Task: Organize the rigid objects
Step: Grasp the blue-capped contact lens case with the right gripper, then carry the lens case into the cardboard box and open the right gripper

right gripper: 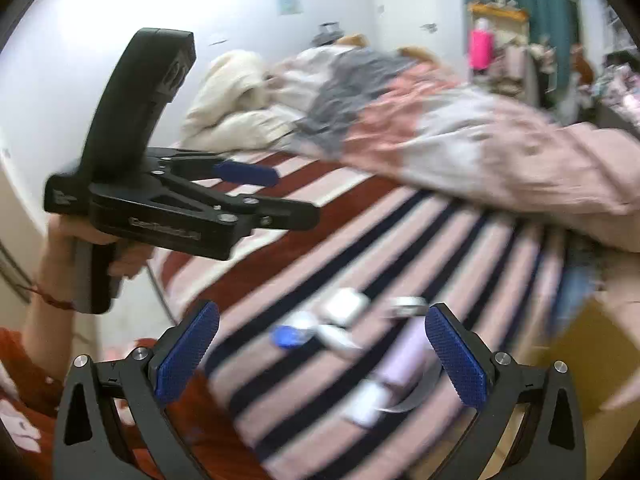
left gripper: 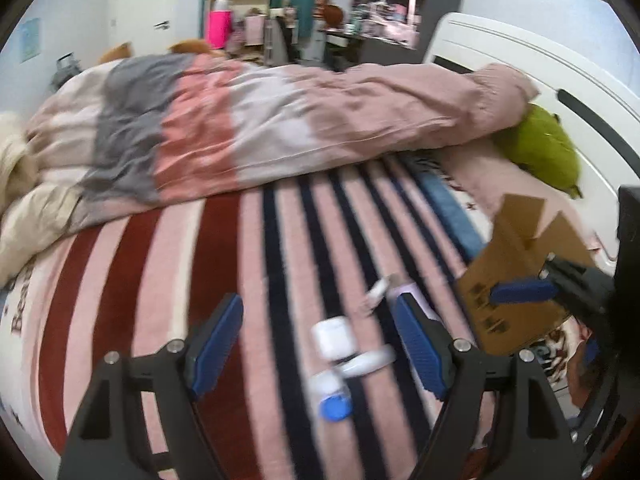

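Observation:
Several small rigid items lie on a striped blanket: a white case, a white ring-shaped piece, a blue-capped piece, a lilac bar and a small white tube. My left gripper is open and empty just above them. In the right wrist view my right gripper is open and empty above the same items: the white case, the blue-capped piece, the lilac bar. The left gripper shows there at upper left, held in a hand.
An open cardboard box stands at the right on the bed, also at the right edge of the right wrist view. A bunched pink and grey duvet lies behind. A green cushion leans on the white headboard.

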